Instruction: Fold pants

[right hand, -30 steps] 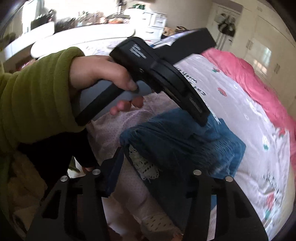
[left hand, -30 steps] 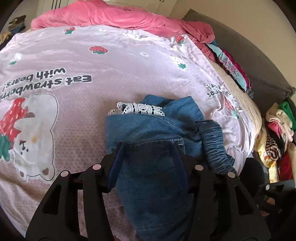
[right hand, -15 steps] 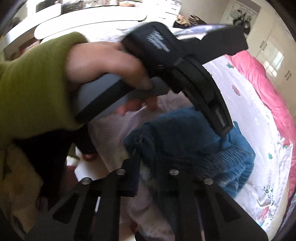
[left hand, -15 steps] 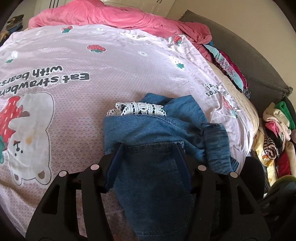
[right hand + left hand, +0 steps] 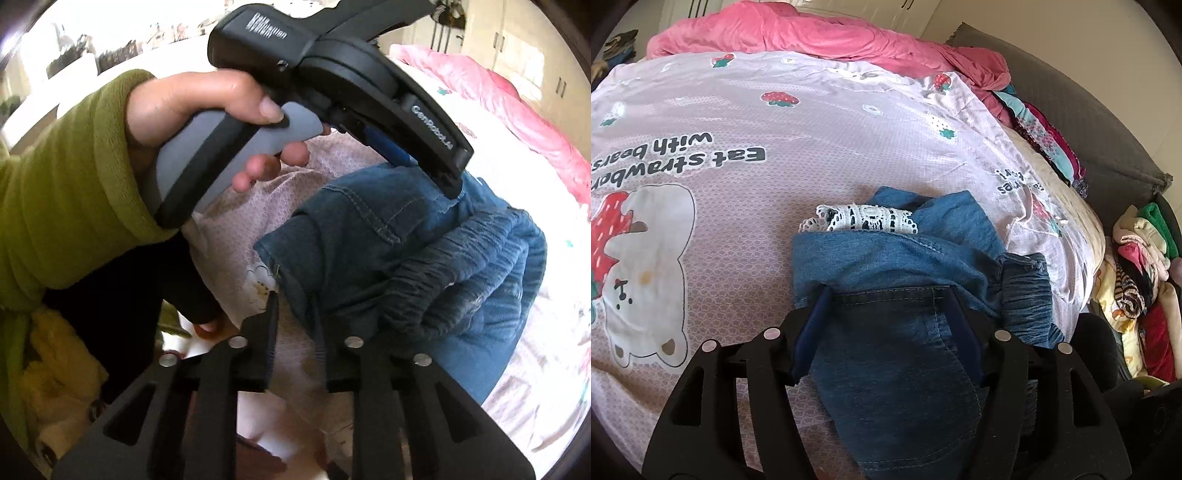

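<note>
Centrally, one pair of blue denim pants (image 5: 894, 280), bunched into a rough fold on the bed, white lace trim (image 5: 864, 218) showing at the far edge and the gathered elastic waistband (image 5: 1027, 291) lying to the right. My left gripper (image 5: 888, 299) has its jaws spread wide, one on each side of the denim panel with the stitched pocket seam, pressing down on the cloth rather than pinching it. My right gripper (image 5: 293, 306) sits at the near corner of the pants with its jaws drawn close together, a narrow gap between them, and the denim edge meets the fingertips; I cannot tell whether any cloth is actually caught. From the right wrist view I see my left hand (image 5: 207, 107) in a green sleeve (image 5: 70, 177) wrapped round the other gripper's grey handle. Beneath the pants: a pale pink sheet (image 5: 812, 122) printed with strawberries and a bear. Beyond it, a pink quilt (image 5: 820, 33); at the right, a heap of mixed clothes (image 5: 1141, 291).
</note>
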